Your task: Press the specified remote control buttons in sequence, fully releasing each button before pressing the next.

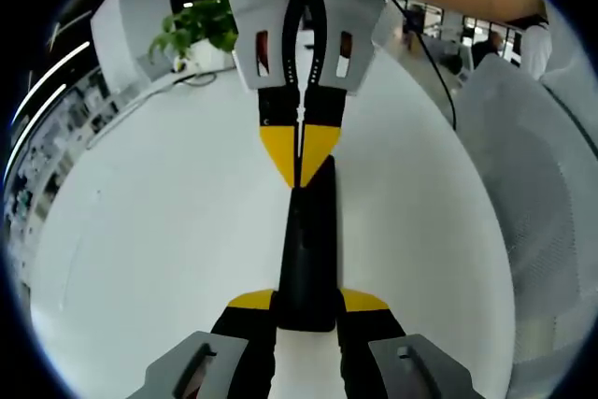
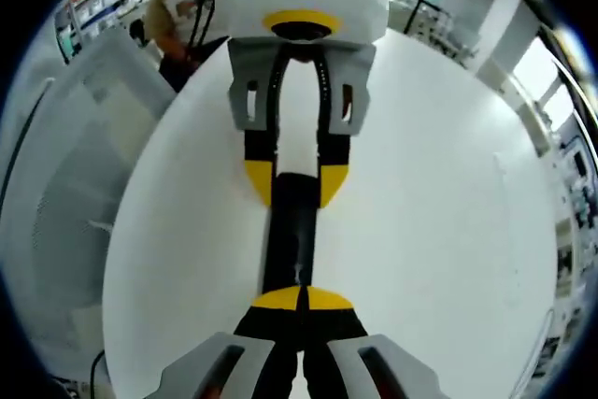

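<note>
Remote (image 1: pixel 308 249), black, long, over white table (image 1: pixel 140 231). Left tool (image 1: pixel 306 306) pinching remote's 6 o'clock end. Right tool (image 1: pixel 299 151) pressed together, tips touching remote's 12 o'clock end.

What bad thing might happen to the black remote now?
The left gripper clamps only one end of the long black remote control, so a hard press by the shut right gripper at the far end might tip or twist it. Its jaw tips could also slide off onto the white table.
</note>
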Available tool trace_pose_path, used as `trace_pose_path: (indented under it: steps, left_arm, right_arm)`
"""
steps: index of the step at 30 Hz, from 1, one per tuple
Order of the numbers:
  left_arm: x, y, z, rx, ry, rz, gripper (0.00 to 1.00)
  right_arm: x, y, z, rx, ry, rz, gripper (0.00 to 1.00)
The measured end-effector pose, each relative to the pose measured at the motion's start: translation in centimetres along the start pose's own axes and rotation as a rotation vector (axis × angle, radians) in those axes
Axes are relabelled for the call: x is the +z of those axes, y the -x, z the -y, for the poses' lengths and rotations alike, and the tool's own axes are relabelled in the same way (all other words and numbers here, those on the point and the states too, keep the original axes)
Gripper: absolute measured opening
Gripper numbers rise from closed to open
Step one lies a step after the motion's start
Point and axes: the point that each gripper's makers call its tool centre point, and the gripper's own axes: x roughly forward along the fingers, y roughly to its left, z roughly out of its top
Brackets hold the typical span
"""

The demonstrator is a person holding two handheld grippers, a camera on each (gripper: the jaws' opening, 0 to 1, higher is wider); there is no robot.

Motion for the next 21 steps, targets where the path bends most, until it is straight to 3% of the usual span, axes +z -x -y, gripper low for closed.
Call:
trace_pose_path:
  steps: [21]
  left_arm:
    - [0.1, 0.0, 0.1, -0.002, 0.001, 0.006, 0.24]
  right_arm:
    - [0.3, -1.1, 0.7, 0.057, 0.02, -0.02, 0.0]
